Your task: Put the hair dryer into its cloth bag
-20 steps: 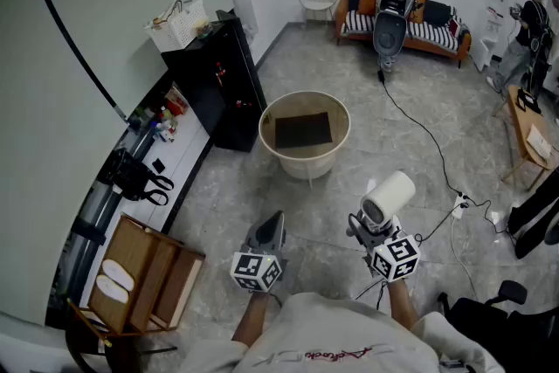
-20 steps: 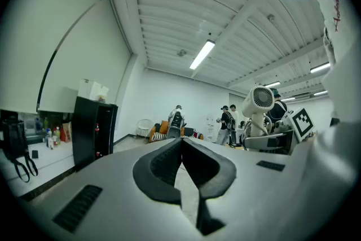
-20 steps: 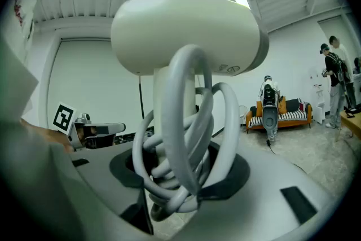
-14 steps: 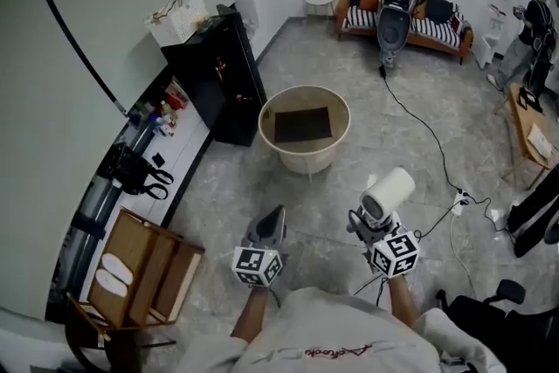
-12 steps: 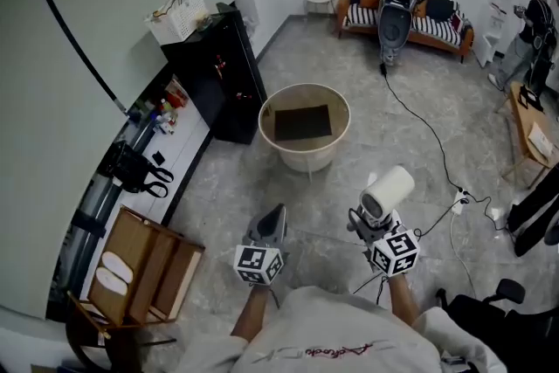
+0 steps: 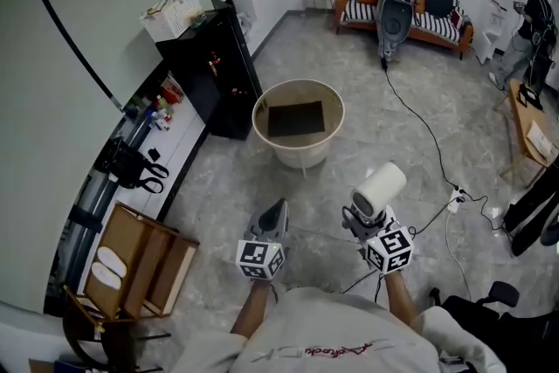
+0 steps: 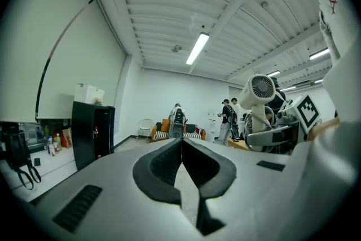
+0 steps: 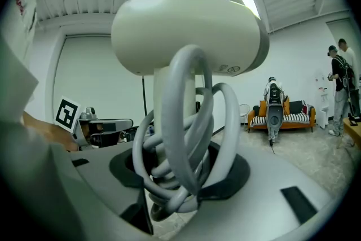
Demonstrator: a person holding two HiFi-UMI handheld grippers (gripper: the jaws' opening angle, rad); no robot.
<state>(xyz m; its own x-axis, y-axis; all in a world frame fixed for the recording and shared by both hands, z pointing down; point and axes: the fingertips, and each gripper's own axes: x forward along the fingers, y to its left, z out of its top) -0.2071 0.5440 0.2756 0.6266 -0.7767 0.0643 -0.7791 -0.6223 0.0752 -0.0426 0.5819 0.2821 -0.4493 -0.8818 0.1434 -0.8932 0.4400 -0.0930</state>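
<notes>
A white hair dryer (image 6: 381, 186) stands upright in my right gripper (image 6: 361, 214), which is shut on its handle and the grey cord coiled round it (image 8: 180, 138). The dryer's barrel (image 8: 186, 34) fills the top of the right gripper view. My left gripper (image 6: 279, 205) is held beside it on the left, shut and empty, its pads (image 7: 181, 147) pressed together. In the left gripper view the hair dryer (image 7: 259, 90) shows at the right. A dark cloth bag (image 6: 295, 119) lies flat inside a round beige tub (image 6: 298, 155) on the floor ahead of both grippers.
A black cabinet (image 6: 212, 74) with a white basket (image 6: 174, 14) stands left of the tub, beside a counter with bottles (image 6: 150, 114). A wooden box (image 6: 140, 262) sits at the near left. A cable and power strip (image 6: 454, 203) lie on the floor at right. A sofa (image 6: 410, 13) and people are far back.
Both grippers keep their pose and grip. The head view has shifted slightly, so the tub and cabinet sit a little further left and up in the picture.
</notes>
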